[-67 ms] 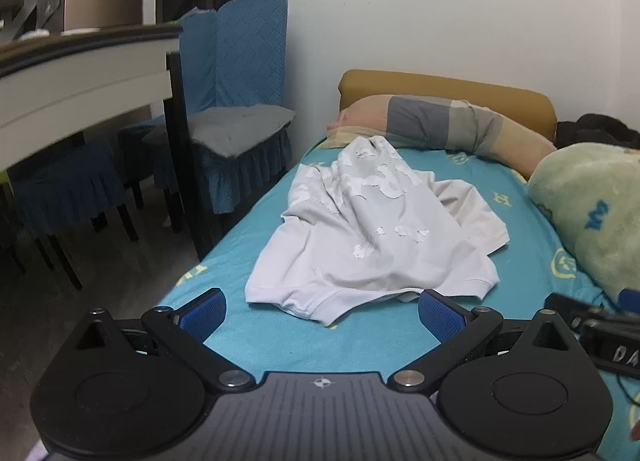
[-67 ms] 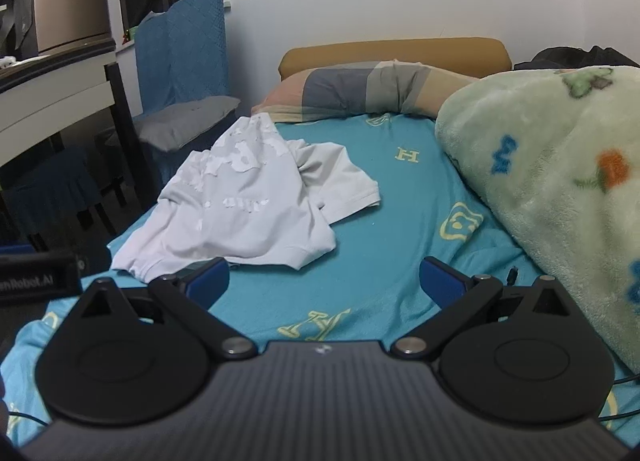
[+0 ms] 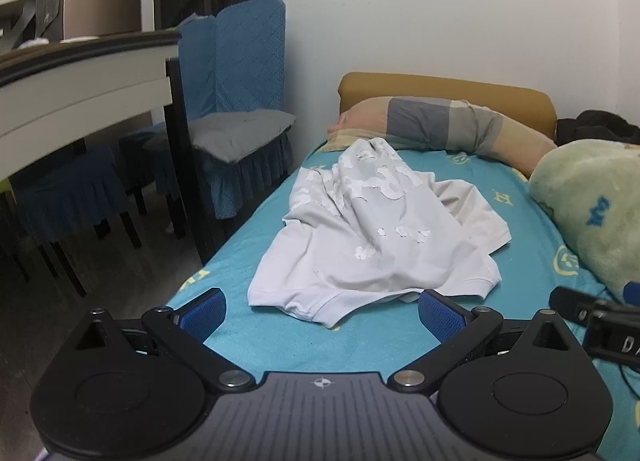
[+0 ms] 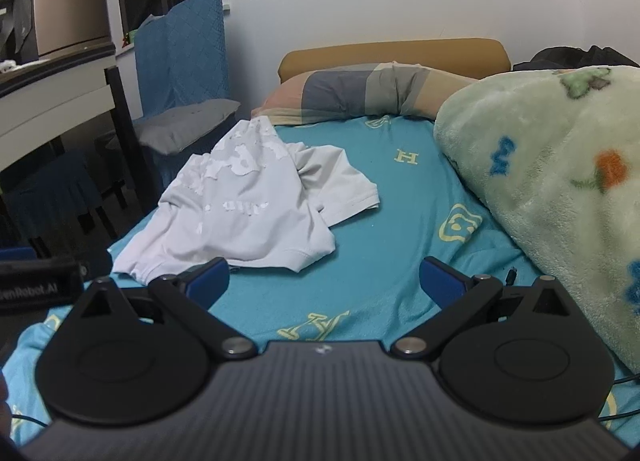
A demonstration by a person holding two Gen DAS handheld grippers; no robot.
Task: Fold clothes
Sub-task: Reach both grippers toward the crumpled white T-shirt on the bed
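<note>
White walls close in a small bedroom where a narrow bed (image 3: 360, 345), made up in a turquoise sheet printed with yellow letters and faces, runs away from both cameras toward a tan headboard (image 3: 448, 89).

At far left, a white-edged table (image 3: 80, 101) stands over dark chairs, and just beside the bed sits a chair (image 3: 240, 101) in a quilted blue cover with a grey cushion on its seat.

On the left half of the mattress lies a crumpled white T-shirt (image 3: 372, 237), its cracked white print facing up and its hem toward the cameras, one sleeve spread out to the right. It rests on the sheet untouched.

The left gripper (image 3: 322, 311) hovers low over the near end of the bed, its blue-padded fingers (image 3: 202, 313) spread wide and empty, the shirt's hem lying just beyond the gap between them. In the right wrist view the right gripper (image 4: 324, 281) is likewise held wide apart with nothing between its pads, aimed at bare sheet to the right of the shirt (image 4: 248, 205).

At the head of the bed a pillow (image 3: 440, 125) in peach and grey bands lies across the mattress. Along the right edge, a pale green fleece blanket (image 4: 552, 189) with blue and orange motifs is heaped up, and something dark (image 4: 576, 57) sits behind it.
</note>
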